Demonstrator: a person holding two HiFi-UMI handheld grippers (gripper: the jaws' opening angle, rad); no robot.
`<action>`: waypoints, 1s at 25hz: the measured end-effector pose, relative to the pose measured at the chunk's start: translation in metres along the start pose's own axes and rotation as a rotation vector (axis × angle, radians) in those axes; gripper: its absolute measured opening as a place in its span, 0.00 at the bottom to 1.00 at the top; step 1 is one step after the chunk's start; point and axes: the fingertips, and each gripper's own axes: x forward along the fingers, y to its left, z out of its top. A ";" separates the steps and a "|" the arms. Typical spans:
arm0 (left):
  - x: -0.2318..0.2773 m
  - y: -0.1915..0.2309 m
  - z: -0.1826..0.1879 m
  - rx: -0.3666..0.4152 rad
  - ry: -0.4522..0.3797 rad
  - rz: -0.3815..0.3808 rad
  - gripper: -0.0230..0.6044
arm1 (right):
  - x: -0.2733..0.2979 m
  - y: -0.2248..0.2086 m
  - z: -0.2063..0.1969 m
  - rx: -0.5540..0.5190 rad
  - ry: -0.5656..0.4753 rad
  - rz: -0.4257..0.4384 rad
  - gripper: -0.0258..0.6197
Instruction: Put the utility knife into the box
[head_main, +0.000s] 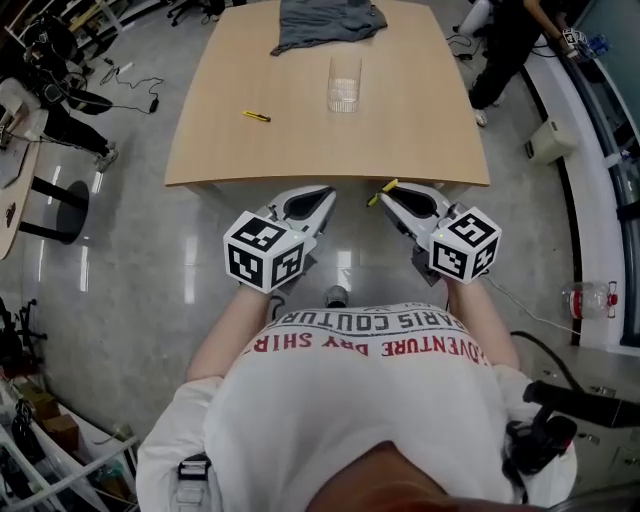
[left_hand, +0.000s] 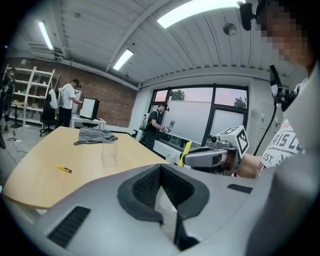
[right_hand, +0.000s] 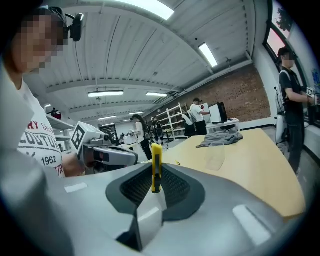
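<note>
Head view: I look steeply down from above operator's shoulders, table (head_main: 420, 130) ahead.
Left gripper view: I sit close behind own jaws, low, facing along table; right gripper (left_hand: 186, 159) in frame at right.
Right gripper view: mirrored setup; left gripper (right_hand: 134, 157) in frame at left.
All three share tabletop, clear box (head_main: 344, 83), grey cloth (head_main: 325, 25).

Shared lab/office space, I reckon
From my feed: brick wall (left_hand: 107, 97), metal shelving (left_hand: 23, 94), a desk monitor (left_hand: 90, 108), ceiling strip lights (left_hand: 123, 59), big wooden table (head_main: 300, 125) (cables (head_main: 138, 82) trailing on the polished floor (head_main: 130, 260)).
</note>
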 end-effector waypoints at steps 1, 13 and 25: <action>0.004 0.018 0.010 0.006 -0.001 -0.004 0.04 | 0.015 -0.009 0.012 -0.005 -0.007 -0.009 0.12; 0.039 0.103 0.050 0.019 -0.017 -0.034 0.04 | 0.086 -0.058 0.063 -0.036 -0.036 -0.058 0.12; 0.120 0.168 0.067 -0.016 0.041 -0.008 0.04 | 0.140 -0.162 0.076 -0.021 -0.025 -0.056 0.12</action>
